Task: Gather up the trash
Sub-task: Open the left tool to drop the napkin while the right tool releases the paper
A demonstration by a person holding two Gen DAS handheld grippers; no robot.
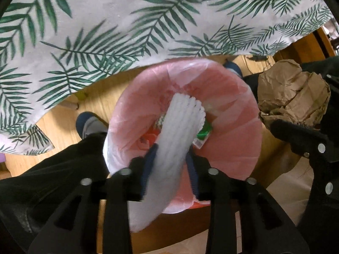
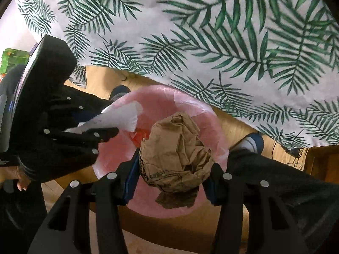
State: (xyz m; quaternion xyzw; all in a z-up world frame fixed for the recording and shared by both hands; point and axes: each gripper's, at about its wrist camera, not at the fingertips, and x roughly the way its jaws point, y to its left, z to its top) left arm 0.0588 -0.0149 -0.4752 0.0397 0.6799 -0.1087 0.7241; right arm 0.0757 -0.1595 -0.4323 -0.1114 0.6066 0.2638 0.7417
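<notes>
My left gripper (image 1: 169,165) points straight down over the bin (image 1: 233,148), which is lined with a pink bag and stands on the wooden floor (image 1: 63,122) just beside the edge of the leaf-print cloth (image 1: 106,21) on the worktop. The white foam sleeve (image 1: 173,139) hangs between its fingers (image 1: 149,169) — they stand narrow, and through the blur I cannot tell whether the pads press on it. The sleeve's lower end is over the bin's mouth, above a green wrapper (image 1: 203,133) already inside.

My right gripper (image 2: 171,167) tilts steeply downward over the same bin, its fingers clamped on a crumpled brown paper ball (image 2: 175,148) — held just above the opening. My shoes (image 1: 89,124) flank the bin.
</notes>
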